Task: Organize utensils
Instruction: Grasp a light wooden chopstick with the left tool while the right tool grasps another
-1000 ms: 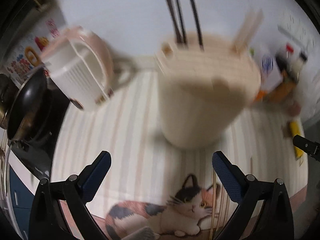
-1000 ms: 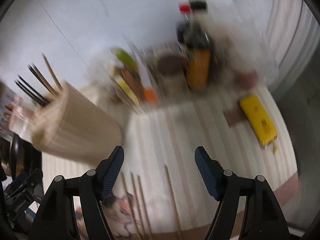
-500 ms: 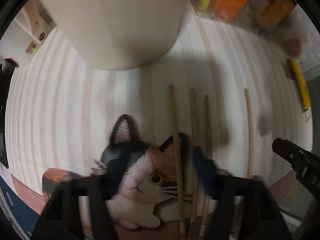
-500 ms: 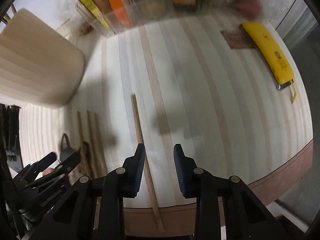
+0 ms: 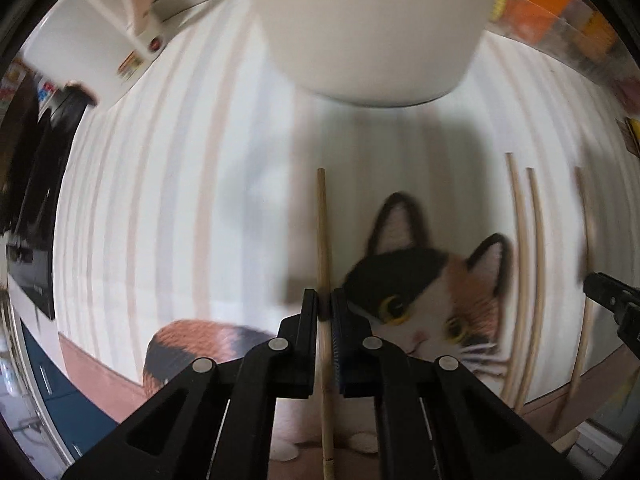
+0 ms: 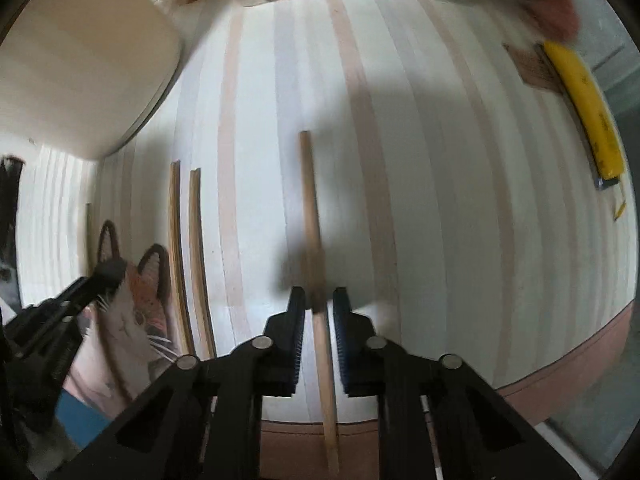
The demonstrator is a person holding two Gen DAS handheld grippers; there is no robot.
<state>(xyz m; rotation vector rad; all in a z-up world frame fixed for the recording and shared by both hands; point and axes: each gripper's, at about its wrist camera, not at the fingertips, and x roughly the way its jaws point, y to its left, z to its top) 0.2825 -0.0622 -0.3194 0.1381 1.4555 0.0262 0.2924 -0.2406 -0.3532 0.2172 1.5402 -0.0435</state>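
Now both tongs, left (image 5: pixel 325 300) and right (image 6: pixel 319 300), are clenching one chopstick each (image 5: pixel 322 236) (image 6: pixel 310 208) on the striped table (image 6: pixel 440 200), so lifting level is keeping them from slipping

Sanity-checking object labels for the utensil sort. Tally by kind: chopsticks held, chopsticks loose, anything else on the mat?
Wooden chopsticks held: 2 (left tongs on one, right tongs on one)
Wooden chopsticks lying free: 2
Beige holder: 1
Yellow utility knife: 1
Total: 6
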